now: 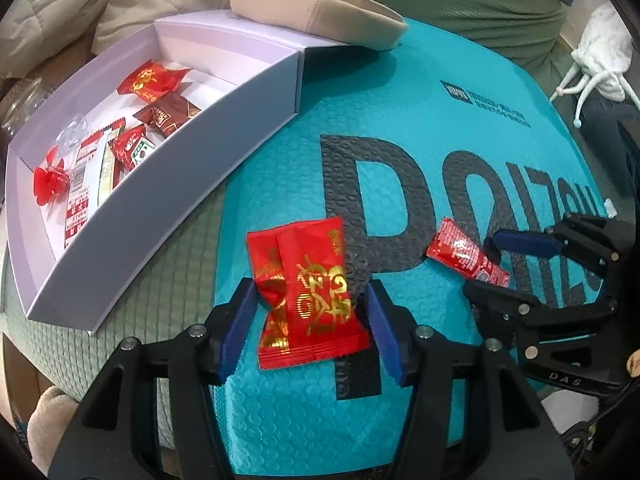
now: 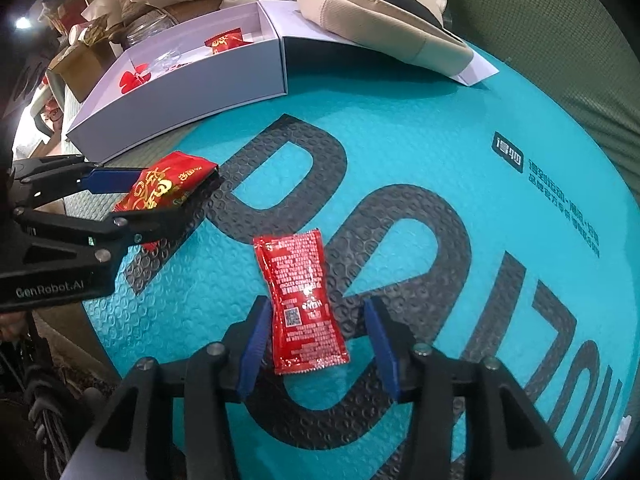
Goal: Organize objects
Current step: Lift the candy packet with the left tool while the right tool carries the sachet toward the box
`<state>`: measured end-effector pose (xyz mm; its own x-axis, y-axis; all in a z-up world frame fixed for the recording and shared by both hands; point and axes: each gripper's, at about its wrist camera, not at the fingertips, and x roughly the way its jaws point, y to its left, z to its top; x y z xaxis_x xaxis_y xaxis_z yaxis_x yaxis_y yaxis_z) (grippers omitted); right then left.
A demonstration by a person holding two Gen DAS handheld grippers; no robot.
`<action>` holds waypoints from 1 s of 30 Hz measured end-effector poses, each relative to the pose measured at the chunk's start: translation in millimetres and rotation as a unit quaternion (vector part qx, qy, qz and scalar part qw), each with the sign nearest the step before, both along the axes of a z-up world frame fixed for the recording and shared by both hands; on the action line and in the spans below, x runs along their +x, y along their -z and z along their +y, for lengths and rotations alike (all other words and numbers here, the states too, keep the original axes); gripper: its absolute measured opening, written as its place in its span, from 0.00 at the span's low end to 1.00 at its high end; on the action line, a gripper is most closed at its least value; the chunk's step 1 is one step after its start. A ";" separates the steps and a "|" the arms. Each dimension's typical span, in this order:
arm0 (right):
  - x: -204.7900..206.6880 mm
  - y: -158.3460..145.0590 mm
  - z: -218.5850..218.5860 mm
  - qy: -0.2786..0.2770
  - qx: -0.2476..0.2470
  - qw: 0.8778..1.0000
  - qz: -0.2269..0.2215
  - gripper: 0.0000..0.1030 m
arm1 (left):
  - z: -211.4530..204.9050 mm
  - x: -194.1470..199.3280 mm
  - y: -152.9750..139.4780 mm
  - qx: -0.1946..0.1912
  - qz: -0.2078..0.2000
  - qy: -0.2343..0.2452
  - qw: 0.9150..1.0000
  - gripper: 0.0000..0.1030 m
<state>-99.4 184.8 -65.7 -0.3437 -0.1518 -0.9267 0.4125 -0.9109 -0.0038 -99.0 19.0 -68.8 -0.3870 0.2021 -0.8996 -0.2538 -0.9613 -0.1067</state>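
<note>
Red foil packet (image 1: 308, 296): gold print, sits between my left gripper (image 1: 310, 320) fingers, both blue pads right at its sides; looks pinched, contact on the right pad hard to confirm.
Left gripper: jaws narrowed onto the packet, low over the teal mailer (image 1: 420, 92).
Red sachet (image 2: 304, 300): flat on the mailer, between my right gripper (image 2: 316, 340) fingers, left pad touching its edge, right pad apart.
Right gripper: spread, not clamping.
White box (image 1: 224, 128): ahead-left of the left gripper, open, on the mailer edge.
Box contents: red packet (image 1: 152, 80), brown packet (image 1: 168, 114), a few more wrapped snacks.
Beige cushion (image 1: 316, 8): beyond the box, resting on its far end.
</note>
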 end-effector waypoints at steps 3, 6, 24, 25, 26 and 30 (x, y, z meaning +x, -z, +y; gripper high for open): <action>-1.0 0.0 0.7 0.003 -0.006 1.000 0.000 0.50 | 2.4 2.0 0.7 -0.004 0.005 0.005 1.000 0.55; -0.9 0.0 0.9 0.004 -0.009 1.000 0.004 0.46 | -0.2 3.3 0.5 0.006 0.007 0.000 1.000 0.55; -5.2 -19.0 -9.7 -0.008 -0.080 0.997 0.011 0.19 | -33.5 13.1 -18.6 0.054 0.016 -0.043 0.997 0.39; -4.9 -21.1 -12.0 -0.013 -0.082 0.997 0.012 0.19 | -37.6 15.3 -21.9 0.058 0.020 -0.050 0.997 0.39; -3.6 -23.0 -14.1 -0.017 -0.084 0.996 0.012 0.19 | -41.5 17.7 -24.5 0.061 0.023 -0.053 0.996 0.39; 0.0 -33.7 -32.1 -0.049 -0.094 0.994 0.016 0.19 | -45.1 17.8 -29.7 0.061 0.033 -0.073 0.995 0.39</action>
